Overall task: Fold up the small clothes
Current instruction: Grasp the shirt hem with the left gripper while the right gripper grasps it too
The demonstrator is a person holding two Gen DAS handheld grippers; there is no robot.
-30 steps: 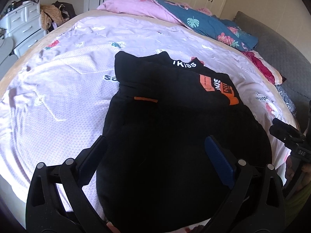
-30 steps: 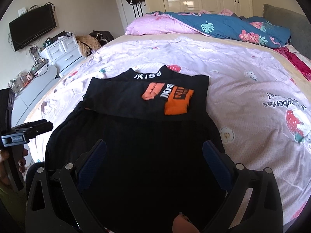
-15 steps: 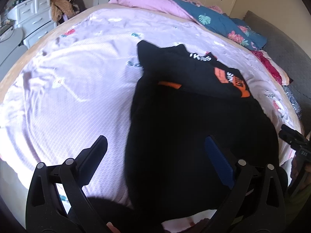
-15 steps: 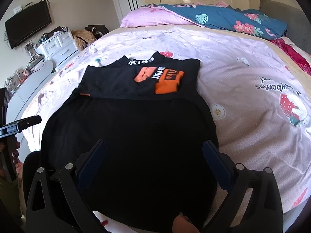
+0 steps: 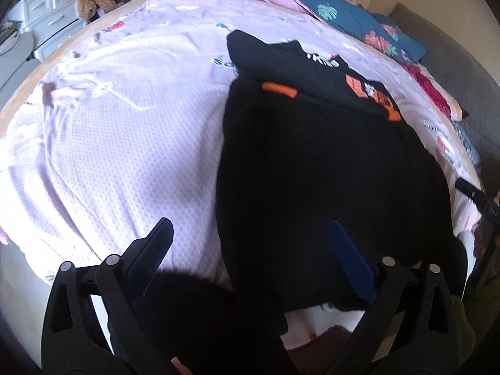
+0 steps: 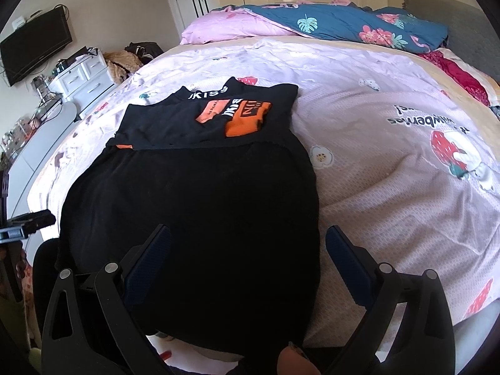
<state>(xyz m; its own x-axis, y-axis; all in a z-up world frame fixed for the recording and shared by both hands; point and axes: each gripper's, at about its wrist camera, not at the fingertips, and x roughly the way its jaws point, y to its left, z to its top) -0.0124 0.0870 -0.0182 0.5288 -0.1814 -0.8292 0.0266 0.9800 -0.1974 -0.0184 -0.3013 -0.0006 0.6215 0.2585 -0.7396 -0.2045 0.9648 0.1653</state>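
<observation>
Shirt (image 6: 193, 206): black, laid flat on the near part of the bed (image 6: 390, 162), hem at the bed's front edge. Its top portion is folded over, showing an orange patch (image 6: 248, 122) with white lettering and a white-lettered collar band. A small orange tab (image 5: 279, 89) shows at the fold line on one side.

Left gripper (image 5: 250, 250): jaws spread wide, having just closed slightly, nothing pinched; it hovers over the shirt's near left edge, one finger above the sheet, the other above the cloth.

Right gripper (image 6: 248, 253): jaws spread wide, empty, poised over the shirt's near right edge, one finger above the cloth, the other above the sheet.

Bed: pale pink quilted sheet with strawberry prints. Quilt (image 6: 343, 22): blue, floral, at the head, beside a pink pillow (image 6: 225, 28).

Dresser (image 6: 84, 78): white, left of the bed.
</observation>
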